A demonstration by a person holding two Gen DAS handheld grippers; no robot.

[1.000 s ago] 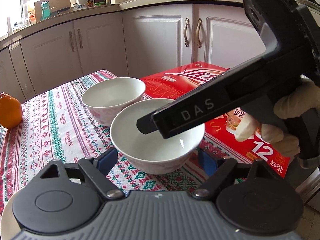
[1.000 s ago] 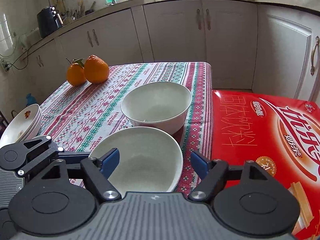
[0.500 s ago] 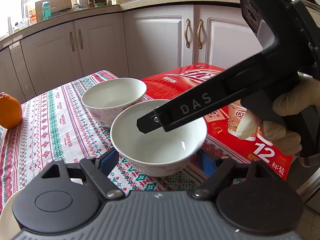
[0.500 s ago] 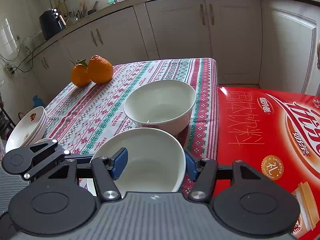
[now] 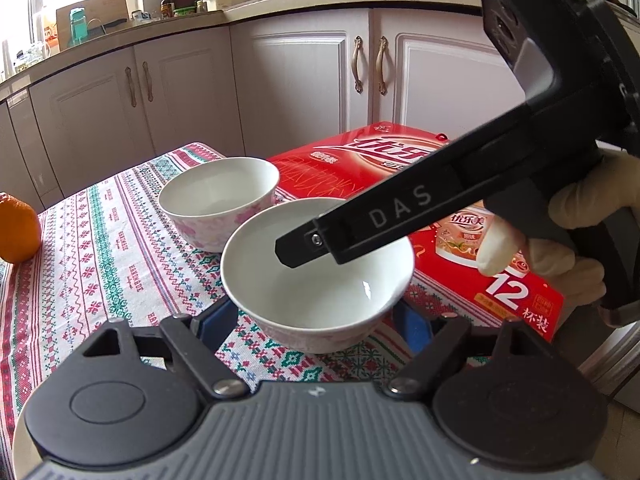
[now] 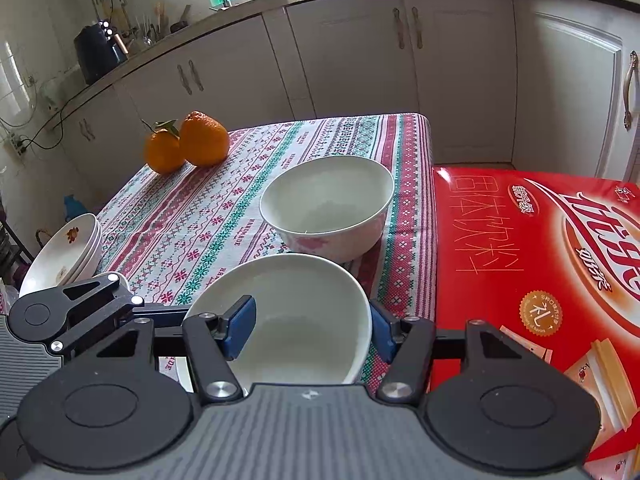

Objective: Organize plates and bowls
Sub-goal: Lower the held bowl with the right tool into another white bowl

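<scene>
- Upright on the tablecloth [image 6: 192,232], just in front of the far bowl [image 6: 328,204] and close beside the red box [image 6: 540,260]: the near bowl [image 6: 296,312].
- Straddled at its right wall by the right gripper [image 6: 310,328]: one blue pad inside the bowl, the other just outside the rim. Jaws part-way apart, with no clamp on the wall to be seen.
- Likely to slip or tip if lifted by that one glazed wall, above all with a shallow or off-centre bite.
- Could also clink or chip against the far bowl if swung over too low, being so near it.
- Risks a knock from the left gripper [image 5: 316,326], spread wide and holding nothing, low on the cloth with a pad near either side of the bowl's base.
- Well clear of the stacked plates [image 6: 64,248] at the table's left edge and the oranges [image 6: 204,140] at the far side.
- Held from the right by a gloved hand [image 5: 560,248] wrapped round the grip, angling the right gripper down and across over the bowl's mouth.
- Levelled almost flat and pointing straight at the bowl, in the left gripper's case.
</scene>
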